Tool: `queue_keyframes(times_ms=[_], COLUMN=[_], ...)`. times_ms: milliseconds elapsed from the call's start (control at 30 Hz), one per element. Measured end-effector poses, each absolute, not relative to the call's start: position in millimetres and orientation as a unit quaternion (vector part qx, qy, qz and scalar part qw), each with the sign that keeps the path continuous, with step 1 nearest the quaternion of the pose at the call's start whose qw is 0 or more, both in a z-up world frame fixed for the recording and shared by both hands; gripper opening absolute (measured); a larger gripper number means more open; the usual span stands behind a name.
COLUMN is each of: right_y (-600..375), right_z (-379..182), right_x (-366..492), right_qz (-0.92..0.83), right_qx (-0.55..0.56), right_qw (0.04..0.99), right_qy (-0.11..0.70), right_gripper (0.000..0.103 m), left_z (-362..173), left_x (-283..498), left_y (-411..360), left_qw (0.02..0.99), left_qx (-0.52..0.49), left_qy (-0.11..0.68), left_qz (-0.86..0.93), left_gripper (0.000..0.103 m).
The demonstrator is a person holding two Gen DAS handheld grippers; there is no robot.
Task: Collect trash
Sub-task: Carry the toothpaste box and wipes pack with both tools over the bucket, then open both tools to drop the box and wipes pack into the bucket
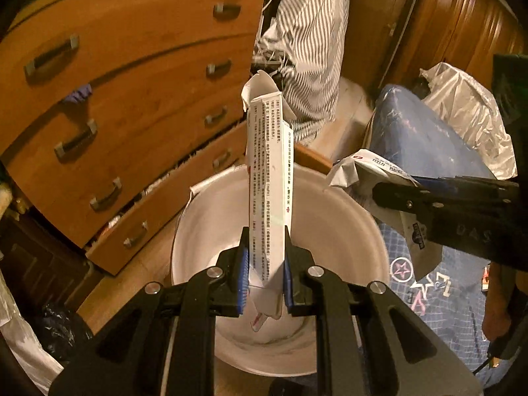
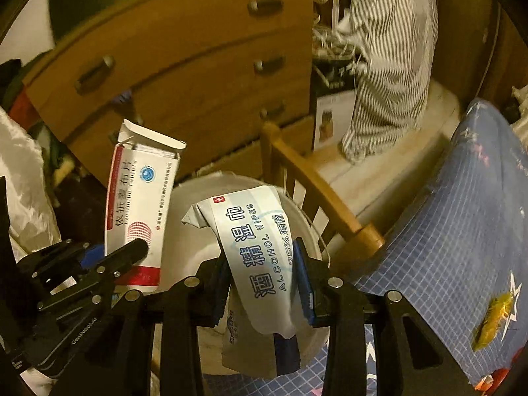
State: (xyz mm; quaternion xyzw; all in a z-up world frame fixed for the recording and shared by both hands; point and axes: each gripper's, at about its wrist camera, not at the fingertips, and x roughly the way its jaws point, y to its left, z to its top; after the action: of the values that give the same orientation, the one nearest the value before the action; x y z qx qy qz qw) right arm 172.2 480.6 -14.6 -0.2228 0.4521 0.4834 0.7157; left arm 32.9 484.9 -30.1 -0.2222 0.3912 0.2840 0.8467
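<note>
Two bits of trash are up in the air over the white bin (image 1: pixel 346 231). Left gripper (image 1: pixel 264 272) has its blue pads clamped on the low end of a medicine box (image 1: pixel 269 178), which sticks up with its top flap open. To its right, the right gripper (image 2: pixel 264 280) pinches a crumpled wipes packet (image 2: pixel 254 247) mid-length, near the wooden dresser (image 1: pixel 132 99).
</note>
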Motion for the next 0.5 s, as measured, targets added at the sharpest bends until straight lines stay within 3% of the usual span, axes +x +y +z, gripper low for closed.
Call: queue_keyframes(times_ms=[500], right_y=[476], right_z=[-35], right_x=[186], right_qz=[0.484], right_qx=[-0.219], right_qw=[0.713], right_qy=[0.457], right_gripper=[0.037], left_z=[-58], left_x=[33], left_y=[501], left_qw=[0.833], left_qx=[-0.237], left_qy=[0.410], left_qz=[0.287], left_gripper=[0.015])
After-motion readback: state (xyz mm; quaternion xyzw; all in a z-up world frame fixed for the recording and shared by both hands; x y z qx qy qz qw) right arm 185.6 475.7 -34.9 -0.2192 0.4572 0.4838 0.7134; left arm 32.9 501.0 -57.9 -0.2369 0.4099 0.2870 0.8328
